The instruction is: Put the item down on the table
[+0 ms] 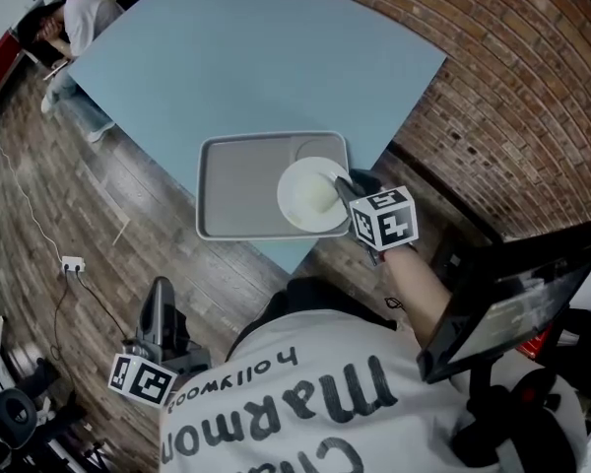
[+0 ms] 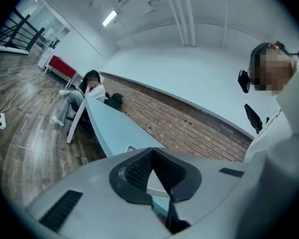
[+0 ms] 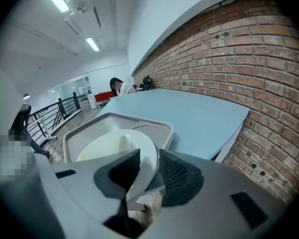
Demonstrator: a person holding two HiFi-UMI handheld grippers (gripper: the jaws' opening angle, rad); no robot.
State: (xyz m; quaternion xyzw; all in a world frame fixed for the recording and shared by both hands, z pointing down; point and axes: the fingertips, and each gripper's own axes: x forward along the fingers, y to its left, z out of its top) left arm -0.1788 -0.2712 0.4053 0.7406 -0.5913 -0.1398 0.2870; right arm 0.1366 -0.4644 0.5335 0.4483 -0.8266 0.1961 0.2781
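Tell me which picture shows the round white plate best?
The head view: the round white plate shows almost whole from above, lying in the grey rectangular tray. The right gripper view shows part of it, its rim between the tongs. The left gripper view doesn't show it clearly.

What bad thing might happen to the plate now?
The rim of the plate sits between the open jaws of the right gripper; pulling away crooked might catch and tip it. The tray lies at the table corner, seemingly overhanging, so a bump might slide it off.

Right tool (image 3: 149, 157) holds its jaws apart astride the white plate (image 3: 112, 144) rim; plate in grey tray (image 3: 85, 135).
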